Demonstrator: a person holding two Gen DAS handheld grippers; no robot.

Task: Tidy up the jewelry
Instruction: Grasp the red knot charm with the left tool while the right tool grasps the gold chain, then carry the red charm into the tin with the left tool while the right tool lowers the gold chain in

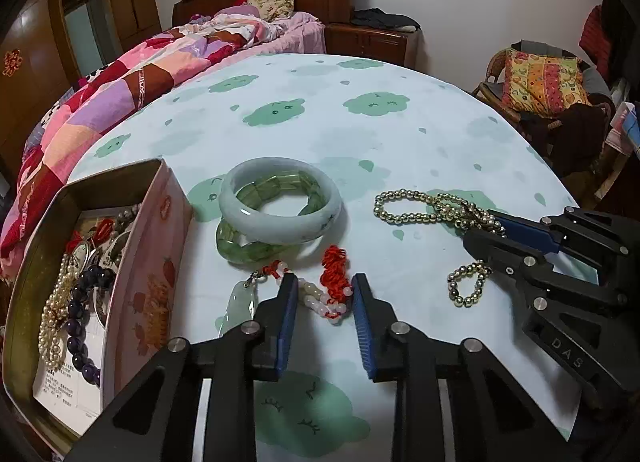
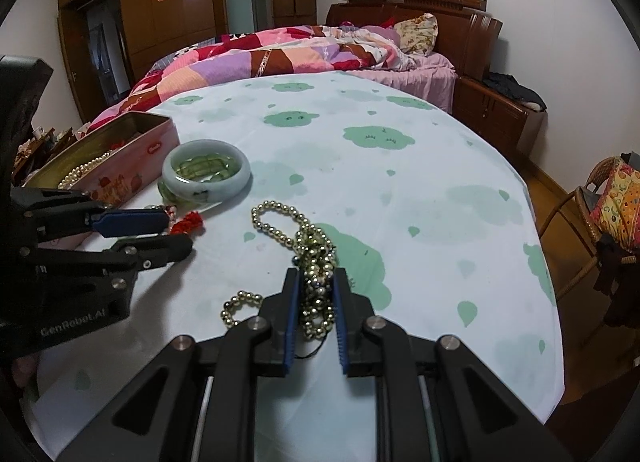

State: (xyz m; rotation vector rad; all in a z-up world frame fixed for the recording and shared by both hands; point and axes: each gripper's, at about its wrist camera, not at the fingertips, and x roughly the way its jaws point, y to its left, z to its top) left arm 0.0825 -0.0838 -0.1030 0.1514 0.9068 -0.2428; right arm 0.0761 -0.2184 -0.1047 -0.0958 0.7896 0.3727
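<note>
Left view: left gripper half-spread round red-cord necklace near table's front edge, pads not yet pressing, tin at left edge, bangle beside it; right view: right gripper pinching gold beads mid-table.

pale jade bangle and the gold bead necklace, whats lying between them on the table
Nothing: only bare cloud-print tablecloth separates the pale jade bangle from the gold bead necklace, clearest in the left wrist view.
</note>
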